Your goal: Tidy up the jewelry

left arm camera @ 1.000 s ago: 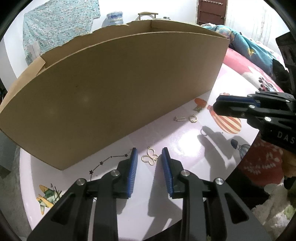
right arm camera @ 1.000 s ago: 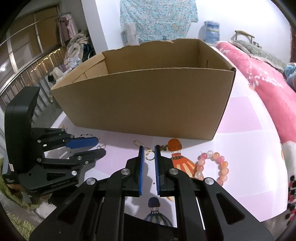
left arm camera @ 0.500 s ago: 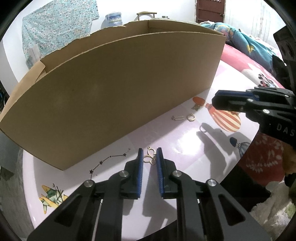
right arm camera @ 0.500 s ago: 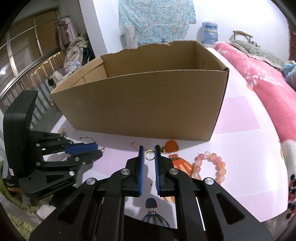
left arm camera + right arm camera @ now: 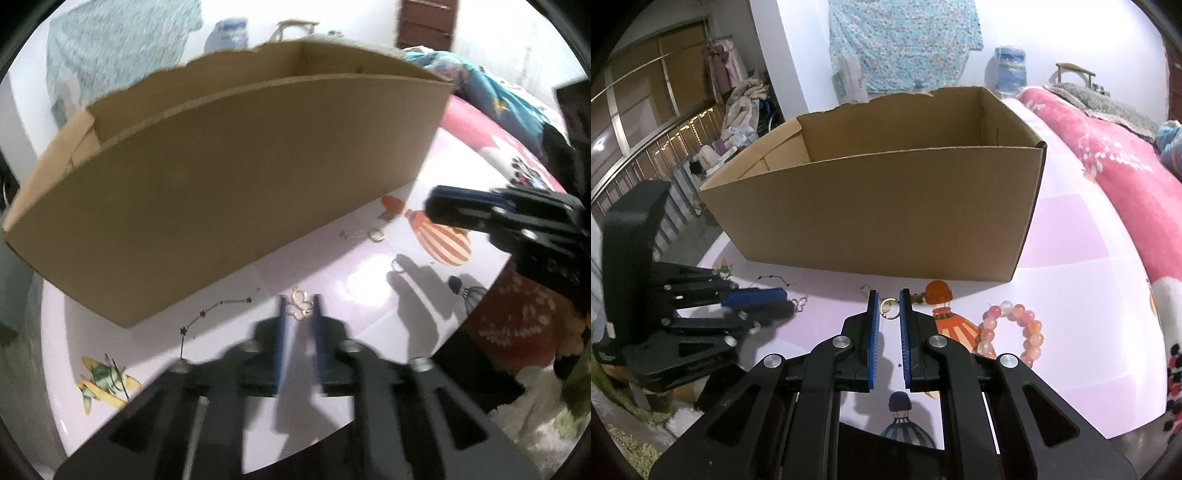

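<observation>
My left gripper [image 5: 300,308] is shut on a gold butterfly earring [image 5: 301,305], held at its fingertips above the pale table; the earring also shows in the right wrist view [image 5: 800,304]. My right gripper [image 5: 889,308] is shut on a small gold ring [image 5: 888,308], lifted above the table. A large open cardboard box [image 5: 886,206] stands just behind both grippers; it also shows in the left wrist view [image 5: 229,177]. A pink and orange bead bracelet [image 5: 1012,332] lies on the table right of my right gripper.
Another gold ring [image 5: 376,235] and a small silver clip [image 5: 351,233] lie on the table near the box's front. A thin star chain [image 5: 218,306] lies left of my left gripper. A pink blanket [image 5: 1108,166] covers the bed to the right.
My left gripper has closed on the butterfly earring and lifted it off the table. My right gripper has risen a little with the ring.
</observation>
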Motion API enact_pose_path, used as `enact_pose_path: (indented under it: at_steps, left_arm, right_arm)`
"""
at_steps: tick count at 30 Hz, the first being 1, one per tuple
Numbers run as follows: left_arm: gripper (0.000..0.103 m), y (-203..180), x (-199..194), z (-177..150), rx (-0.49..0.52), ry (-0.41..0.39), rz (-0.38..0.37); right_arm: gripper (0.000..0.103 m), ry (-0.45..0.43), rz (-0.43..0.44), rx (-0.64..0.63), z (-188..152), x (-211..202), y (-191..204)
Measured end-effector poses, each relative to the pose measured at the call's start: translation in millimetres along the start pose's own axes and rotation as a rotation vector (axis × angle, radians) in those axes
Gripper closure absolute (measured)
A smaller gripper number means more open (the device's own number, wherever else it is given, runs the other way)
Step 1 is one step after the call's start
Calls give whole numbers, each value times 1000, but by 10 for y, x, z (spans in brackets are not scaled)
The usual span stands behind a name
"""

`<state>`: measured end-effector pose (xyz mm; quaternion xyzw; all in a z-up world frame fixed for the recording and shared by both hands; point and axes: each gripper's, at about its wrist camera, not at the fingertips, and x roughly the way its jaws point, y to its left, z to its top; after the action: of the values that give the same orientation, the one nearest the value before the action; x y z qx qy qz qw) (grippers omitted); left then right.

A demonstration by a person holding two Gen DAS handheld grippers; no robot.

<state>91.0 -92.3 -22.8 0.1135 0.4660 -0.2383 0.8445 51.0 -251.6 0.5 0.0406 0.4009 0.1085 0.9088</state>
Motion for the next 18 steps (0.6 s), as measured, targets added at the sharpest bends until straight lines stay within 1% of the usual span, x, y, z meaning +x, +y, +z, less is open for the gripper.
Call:
enact_pose_path:
  at_steps: [5, 8, 11, 12, 16, 18]
  left_arm:
    - [78, 53, 52, 23, -53, 25, -26]
    - [78, 34, 73, 62, -54, 46, -4]
    - [78, -41, 92, 92, -22, 74, 38]
    - [79, -66, 98, 109, -11, 81, 47]
    - [87, -135, 114, 162, 8, 103, 45]
    - [88, -164, 117, 170, 17, 101, 56]
  right_arm:
    - [94, -4, 12, 10, -18, 5, -1]
    - [94, -5, 17, 16, -27, 10, -19]
    - [94, -8, 23, 20, -32, 15, -33]
    - [94, -9, 26, 22, -33, 17, -38]
    - [94, -12, 36, 27, -46, 28, -48]
    - [94, -13, 37, 29, -52, 31, -53]
